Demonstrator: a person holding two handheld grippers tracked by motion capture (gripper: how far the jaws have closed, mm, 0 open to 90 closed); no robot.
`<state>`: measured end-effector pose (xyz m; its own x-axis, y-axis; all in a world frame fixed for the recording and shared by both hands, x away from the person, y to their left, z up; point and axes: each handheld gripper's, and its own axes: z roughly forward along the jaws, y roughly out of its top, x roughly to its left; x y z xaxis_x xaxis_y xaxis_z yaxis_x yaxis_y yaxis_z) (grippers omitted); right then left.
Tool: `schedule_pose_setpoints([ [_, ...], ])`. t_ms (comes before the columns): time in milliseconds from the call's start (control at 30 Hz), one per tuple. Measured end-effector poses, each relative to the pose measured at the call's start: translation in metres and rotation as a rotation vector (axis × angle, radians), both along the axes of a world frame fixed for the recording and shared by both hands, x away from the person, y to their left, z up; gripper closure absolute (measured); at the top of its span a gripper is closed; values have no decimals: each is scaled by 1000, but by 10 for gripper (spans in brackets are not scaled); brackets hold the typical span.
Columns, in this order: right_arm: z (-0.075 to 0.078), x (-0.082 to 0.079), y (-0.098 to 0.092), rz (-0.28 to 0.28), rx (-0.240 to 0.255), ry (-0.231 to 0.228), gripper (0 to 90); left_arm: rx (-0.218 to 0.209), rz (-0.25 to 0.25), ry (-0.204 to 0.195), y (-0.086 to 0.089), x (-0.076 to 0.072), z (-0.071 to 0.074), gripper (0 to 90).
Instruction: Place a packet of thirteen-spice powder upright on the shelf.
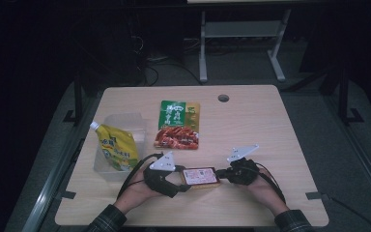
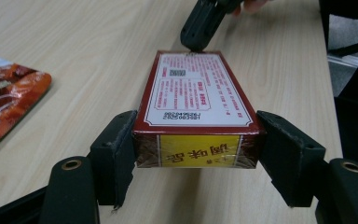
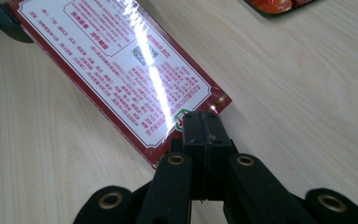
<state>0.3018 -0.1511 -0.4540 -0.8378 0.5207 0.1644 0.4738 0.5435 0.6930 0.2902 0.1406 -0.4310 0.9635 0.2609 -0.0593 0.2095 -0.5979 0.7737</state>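
A flat box [image 1: 200,176] with a dark red border and a white printed label lies near the table's front edge. In the left gripper view the box [image 2: 198,84] sits between my left gripper's [image 2: 196,128] black pads [image 2: 116,149], which press on its two long sides at the near end with the yellow panel. My left gripper [image 1: 186,181] holds it from the left. My right gripper [image 1: 223,174] comes from the right with its jaws closed together. Its tip [image 3: 204,121] rests on the box's [image 3: 121,60] near corner, with nothing seen between the jaws.
A green and red snack packet [image 1: 178,124] lies flat behind the box. A yellow pouch [image 1: 118,145] with a white cap leans in a clear plastic tub [image 1: 121,121] at the left. A cable hole [image 1: 223,98] is at the table's back edge.
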Motion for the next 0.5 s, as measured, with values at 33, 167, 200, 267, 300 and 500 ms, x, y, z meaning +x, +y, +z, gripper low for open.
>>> schedule_pose_setpoints([
  [33,0,0,0,-5,0,8,900,-8,-2,-4,-1,0,2,321],
  [167,-1,-1,1,2,-6,9,900,-49,-11,-18,-3,2,10,321],
  [200,-1,-1,2,4,-8,9,900,-55,-14,-22,-4,3,12,320],
  [267,-2,-1,2,6,-12,9,900,-72,-17,-21,-6,6,15,320],
  [300,-2,-1,2,8,-12,10,900,-77,-22,-26,-7,7,17,320],
  [500,-2,-1,4,20,-13,20,900,-112,-41,-43,-19,12,26,319],
])
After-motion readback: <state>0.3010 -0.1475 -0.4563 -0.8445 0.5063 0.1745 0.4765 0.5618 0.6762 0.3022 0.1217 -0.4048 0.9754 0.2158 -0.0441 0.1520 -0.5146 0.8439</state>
